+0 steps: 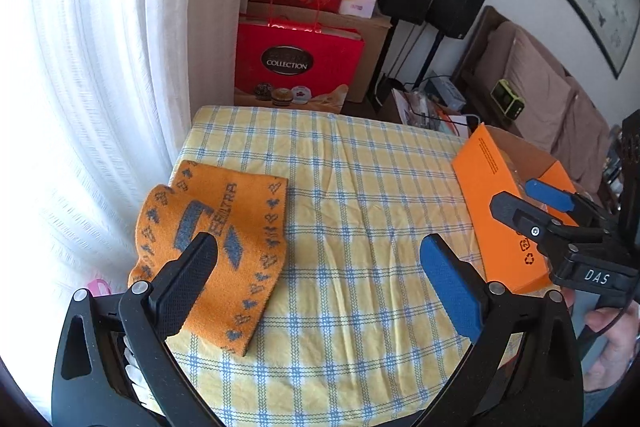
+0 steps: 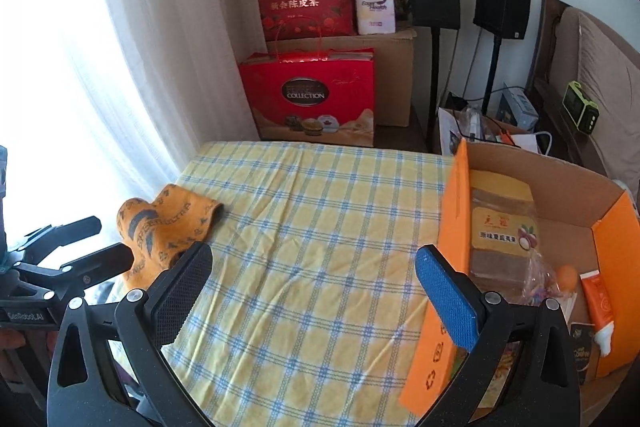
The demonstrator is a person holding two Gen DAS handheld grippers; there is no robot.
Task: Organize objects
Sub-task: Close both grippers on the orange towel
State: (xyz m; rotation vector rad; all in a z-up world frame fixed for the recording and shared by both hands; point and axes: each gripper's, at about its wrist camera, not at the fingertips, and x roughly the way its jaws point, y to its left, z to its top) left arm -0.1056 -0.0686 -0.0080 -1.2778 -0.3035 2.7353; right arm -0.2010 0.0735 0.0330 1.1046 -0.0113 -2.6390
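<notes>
Both tongs gaping and empty above the checked cloth, one knitted piece left outside the box

Left gripper (image 1: 318, 259) wide open, gripping nothing, black mesh-faced pad hanging over the near end of the orange knitted scarf with grey motifs and lettering (image 1: 224, 227); right gripper (image 2: 314, 271) likewise spread and empty, blue pad beside the upright flap of the orange-lined cardboard box (image 2: 454, 227). Scarf folded soft and thick at the left edge of the yellow-and-blue checked tablecloth (image 1: 360, 187), long axis running away from the tongs and slightly leftward, far closer to the left hand; probably the next pick. Box on the right already holding a clear packet with a yellow label (image 2: 504, 227) and an orange tube with a white cap (image 2: 598, 307)
</notes>
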